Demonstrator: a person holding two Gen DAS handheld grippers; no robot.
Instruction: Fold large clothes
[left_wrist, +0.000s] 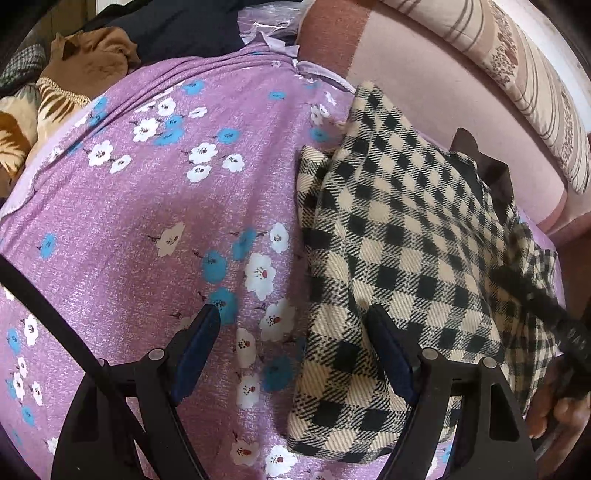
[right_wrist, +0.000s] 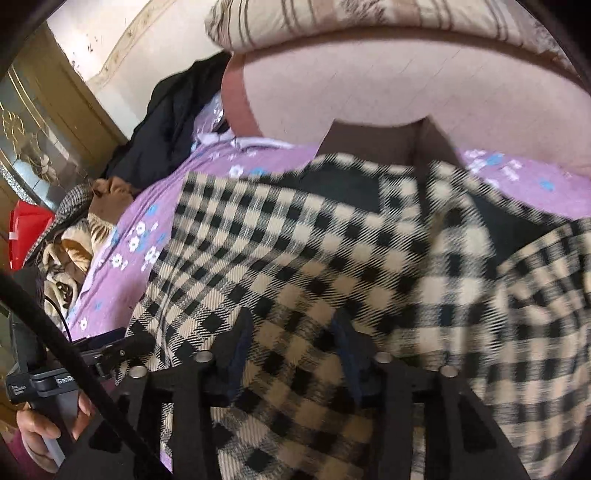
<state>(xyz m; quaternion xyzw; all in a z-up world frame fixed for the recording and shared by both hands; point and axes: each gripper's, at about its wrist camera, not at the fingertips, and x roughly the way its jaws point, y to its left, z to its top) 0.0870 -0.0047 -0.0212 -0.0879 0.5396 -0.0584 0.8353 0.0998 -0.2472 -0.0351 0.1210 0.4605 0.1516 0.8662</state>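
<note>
A black-and-cream checked garment (left_wrist: 399, 251) lies partly folded on a purple flowered bedsheet (left_wrist: 147, 221). My left gripper (left_wrist: 291, 325) is open just above the sheet, its right finger (left_wrist: 388, 354) over the garment's left edge, its left finger over bare sheet. In the right wrist view the same garment (right_wrist: 332, 236) fills the frame, with a dark lining (right_wrist: 343, 188) showing near its far edge. My right gripper (right_wrist: 291, 332) has checked cloth bunched between its fingers; its jaws stand partly closed around the fabric. The right gripper also shows at the right edge of the left view (left_wrist: 554, 325).
A pink cushion (left_wrist: 424, 74) and a striped pillow (left_wrist: 535, 85) lie at the far side. A pile of brown and dark clothes (left_wrist: 92, 55) sits at the far left. A wooden cabinet (right_wrist: 48, 122) and a red object (right_wrist: 26, 229) stand beyond the bed.
</note>
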